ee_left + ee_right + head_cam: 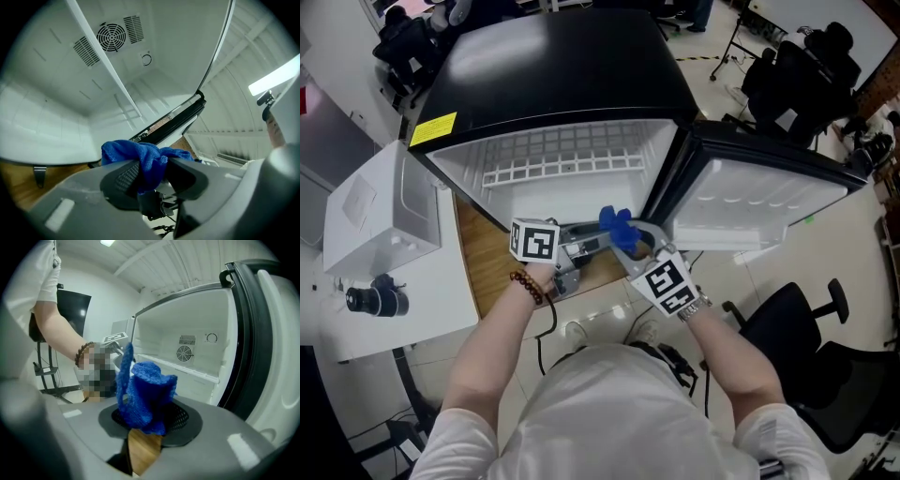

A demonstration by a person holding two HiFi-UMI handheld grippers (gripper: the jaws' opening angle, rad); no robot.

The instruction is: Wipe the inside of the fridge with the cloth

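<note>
My left tongs point(150, 173) and right tongs point(147, 420) both pinch the blue cloth point(617, 228). The open fridge point(572, 192) stands at 12 o'clock, and I judge wiping not yet begun.

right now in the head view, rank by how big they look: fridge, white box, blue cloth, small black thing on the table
1. fridge
2. white box
3. blue cloth and small black thing: these look about alike. The cloth is bunched up and partly hidden, so I won't rank them.
</note>
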